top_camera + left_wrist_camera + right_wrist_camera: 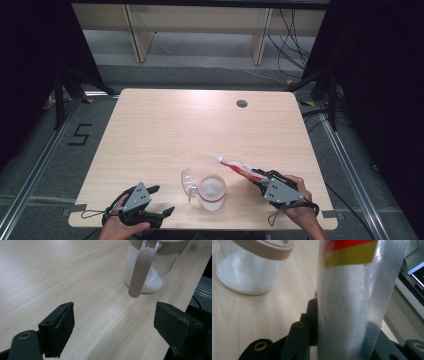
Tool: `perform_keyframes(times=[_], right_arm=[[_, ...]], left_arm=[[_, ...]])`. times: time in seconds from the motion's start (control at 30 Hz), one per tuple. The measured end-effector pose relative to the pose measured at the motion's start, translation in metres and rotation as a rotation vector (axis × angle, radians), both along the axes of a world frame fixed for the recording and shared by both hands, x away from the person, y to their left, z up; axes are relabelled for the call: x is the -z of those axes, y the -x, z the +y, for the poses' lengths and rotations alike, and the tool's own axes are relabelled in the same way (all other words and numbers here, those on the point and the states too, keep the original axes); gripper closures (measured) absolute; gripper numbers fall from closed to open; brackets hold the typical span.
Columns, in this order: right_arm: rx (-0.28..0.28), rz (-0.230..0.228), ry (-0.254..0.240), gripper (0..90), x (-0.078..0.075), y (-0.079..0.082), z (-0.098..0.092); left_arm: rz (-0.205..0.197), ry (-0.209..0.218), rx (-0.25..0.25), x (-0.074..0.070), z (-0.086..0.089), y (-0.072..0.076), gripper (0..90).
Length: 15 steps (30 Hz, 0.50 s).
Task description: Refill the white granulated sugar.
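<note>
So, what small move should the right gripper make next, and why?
Probably lift the packet and bring its free end over the jar. The right gripper is shut on it, the jar's lid is flipped open, and the packet still points away.

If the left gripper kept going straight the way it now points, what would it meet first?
Probably the jar of white powder: from the open left gripper, bare table lies ahead, then the jar's hanging flip lid. Depth is uncertain.

Pale wooden table [165, 130], grey floor [45, 150]

Tilted plastic bag [240, 167], open-lidded jar [212, 192]
</note>
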State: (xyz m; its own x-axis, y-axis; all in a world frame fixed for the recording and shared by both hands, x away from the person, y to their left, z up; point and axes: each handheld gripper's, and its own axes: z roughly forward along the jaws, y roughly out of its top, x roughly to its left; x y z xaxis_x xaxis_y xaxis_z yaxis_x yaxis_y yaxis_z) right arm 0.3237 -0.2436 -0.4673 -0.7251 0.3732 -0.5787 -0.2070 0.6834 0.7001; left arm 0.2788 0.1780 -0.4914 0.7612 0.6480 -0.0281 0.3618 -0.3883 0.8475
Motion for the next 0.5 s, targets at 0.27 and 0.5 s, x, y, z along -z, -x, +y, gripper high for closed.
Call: perform_keyframes(times=[0.27,0.5], right_arm=[[0.047,0.058,-0.062,72.3,0.003,-0.002,-0.007],[0.081,0.091,-0.137,72.4,0.003,-0.002,-0.015]], left_arm=[[-0.013,-0.005,0.002,0.0,0.001,0.0,17.8],[-0.016,-0.011,0.013,0.0,0.001,-0.001,18.0]])
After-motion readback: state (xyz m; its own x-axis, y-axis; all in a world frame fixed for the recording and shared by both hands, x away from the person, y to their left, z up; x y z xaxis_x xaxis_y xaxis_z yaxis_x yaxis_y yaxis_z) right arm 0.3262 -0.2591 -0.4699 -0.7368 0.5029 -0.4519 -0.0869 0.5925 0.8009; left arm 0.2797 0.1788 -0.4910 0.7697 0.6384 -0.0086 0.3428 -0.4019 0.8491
